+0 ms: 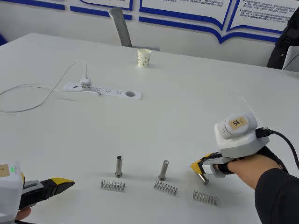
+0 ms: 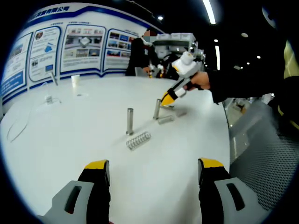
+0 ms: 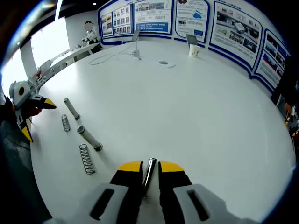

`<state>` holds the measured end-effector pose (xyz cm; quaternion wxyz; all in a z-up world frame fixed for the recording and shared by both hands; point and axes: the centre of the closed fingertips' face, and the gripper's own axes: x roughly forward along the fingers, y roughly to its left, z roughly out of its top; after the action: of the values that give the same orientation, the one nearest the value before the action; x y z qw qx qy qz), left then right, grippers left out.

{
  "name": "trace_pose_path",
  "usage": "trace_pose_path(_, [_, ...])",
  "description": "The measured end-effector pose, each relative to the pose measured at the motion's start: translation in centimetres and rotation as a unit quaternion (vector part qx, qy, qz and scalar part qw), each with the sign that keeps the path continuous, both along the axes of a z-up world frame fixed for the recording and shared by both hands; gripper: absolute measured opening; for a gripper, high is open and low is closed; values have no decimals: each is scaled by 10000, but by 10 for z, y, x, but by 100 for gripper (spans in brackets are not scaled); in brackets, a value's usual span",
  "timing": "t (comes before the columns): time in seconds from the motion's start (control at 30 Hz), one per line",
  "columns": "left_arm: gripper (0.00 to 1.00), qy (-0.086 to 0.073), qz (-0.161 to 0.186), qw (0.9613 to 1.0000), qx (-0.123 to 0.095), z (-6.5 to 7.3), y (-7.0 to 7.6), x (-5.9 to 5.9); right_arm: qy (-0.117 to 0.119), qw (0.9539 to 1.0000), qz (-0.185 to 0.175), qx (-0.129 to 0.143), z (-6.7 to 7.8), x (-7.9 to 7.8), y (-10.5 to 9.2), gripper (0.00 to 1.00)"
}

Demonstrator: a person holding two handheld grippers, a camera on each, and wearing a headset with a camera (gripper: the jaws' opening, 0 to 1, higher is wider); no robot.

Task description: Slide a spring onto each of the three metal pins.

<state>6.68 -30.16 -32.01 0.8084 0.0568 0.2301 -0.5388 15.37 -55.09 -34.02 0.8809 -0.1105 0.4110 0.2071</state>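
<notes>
Head view: I count three coiled steel wire springs, the left spring (image 1: 113,185), the middle spring (image 1: 166,188) and the right spring (image 1: 206,198). They lie flat in a row on the white table (image 1: 187,107), and none is threaded onto a pin. I also count three short cylindrical metal pins. The left pin (image 1: 119,166) and the middle pin (image 1: 163,170) stand upright, each just behind its spring. The third pin (image 1: 203,178) is tilted and clamped in the right gripper (image 1: 198,169), just behind the right spring. The left gripper (image 1: 63,183) hangs low, well apart from the left spring. Further back are one paper cup (image 1: 144,58) and one white power strip (image 1: 103,90). Left gripper view: its jaws stand wide apart and empty. Ahead of them I count two upright pins and three loose springs, the nearest (image 2: 138,140) beside the left pin (image 2: 129,121). Right gripper view: the jaws are closed on the third pin (image 3: 148,171), which runs up between them. To their left I count two standing pins and two springs on the table. My judgement is that none of the three fittings is done and all three are left, so the task is at its start.
</notes>
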Motion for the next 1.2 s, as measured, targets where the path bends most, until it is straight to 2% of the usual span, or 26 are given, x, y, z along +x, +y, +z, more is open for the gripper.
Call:
trace_pose_path(0.4, [78, 31, 12, 10000, 9, -2, -1, 0, 112, 9999, -40, 23, -7, 3, 0, 13])
trace_pose_path(1.2, [78, 63, 79, 9999, -2, -1, 3, 2, 243, 9997, -26, -60, -12, 5, -2, 12])
